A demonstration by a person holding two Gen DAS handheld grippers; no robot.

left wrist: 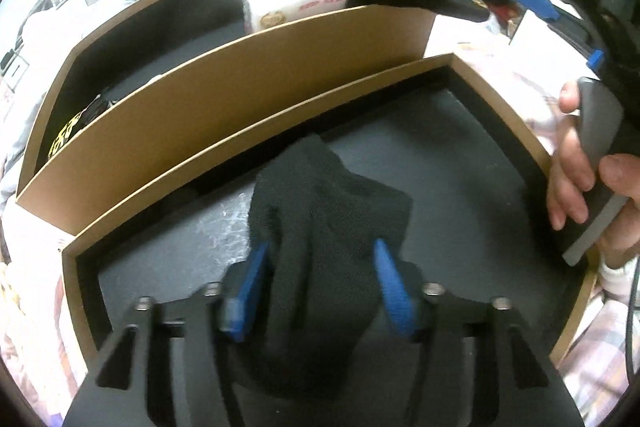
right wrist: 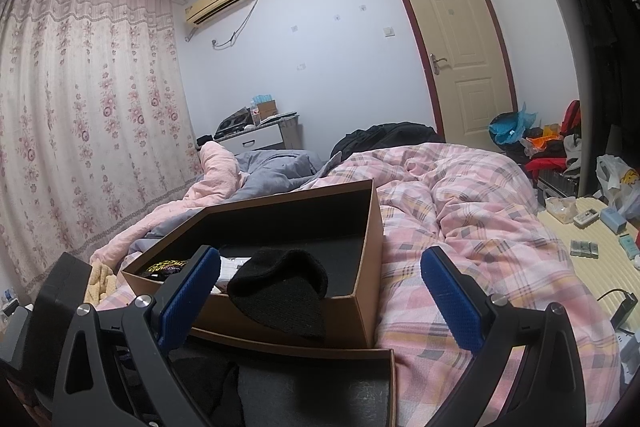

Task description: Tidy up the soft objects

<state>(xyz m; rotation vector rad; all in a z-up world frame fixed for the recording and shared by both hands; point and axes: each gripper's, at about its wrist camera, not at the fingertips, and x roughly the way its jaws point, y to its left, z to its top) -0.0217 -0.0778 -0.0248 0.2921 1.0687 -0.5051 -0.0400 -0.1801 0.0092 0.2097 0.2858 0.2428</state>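
the bed, under a pink plaid quilt, carries two brown cardboard boxes with dark linings: a deep box behind and a shallow tray in front, touching or nearly so. the left gripper points steeply down into the tray, its blue pads either side of a black knit sock that lies crumpled on the tray floor; the jaws are half closed, and whether the pads actually press the fabric cannot be told, as the sock bunches between them. judgement: the step in hand is laying this sock in the tray; done well, it calls for a low release so the fabric settles flat, then a straight lift clear so no loop snags on a pad. the right gripper is spread wide and holds nothing, hovering level near the deep box, over whose front wall a second black knit piece hangs. the sock looks limp, ribbed, matte, and likely to fold.
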